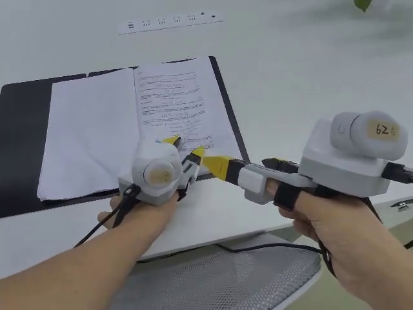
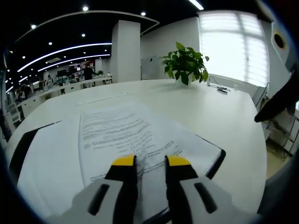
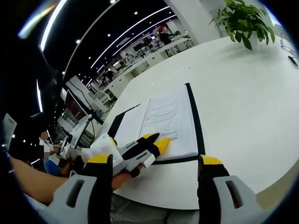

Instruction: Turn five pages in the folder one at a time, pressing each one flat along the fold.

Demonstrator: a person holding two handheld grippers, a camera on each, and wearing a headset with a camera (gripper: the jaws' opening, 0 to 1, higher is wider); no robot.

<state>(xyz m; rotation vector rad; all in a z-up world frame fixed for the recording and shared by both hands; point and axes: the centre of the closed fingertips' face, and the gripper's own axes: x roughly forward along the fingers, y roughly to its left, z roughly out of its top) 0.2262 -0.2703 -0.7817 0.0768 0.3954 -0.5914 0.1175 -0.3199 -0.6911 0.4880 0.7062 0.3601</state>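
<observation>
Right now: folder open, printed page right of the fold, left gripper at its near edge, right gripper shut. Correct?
No: the right gripper is open, jaws spread wide, per the right gripper view. Rest holds: folder open, printed page right of the fold, left gripper at its near edge.

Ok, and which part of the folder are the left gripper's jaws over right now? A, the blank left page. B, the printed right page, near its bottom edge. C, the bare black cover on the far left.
B: in its own view the left gripper has both yellow jaw tips over the lower end of the printed right page, with lines of text running ahead of them.
</observation>
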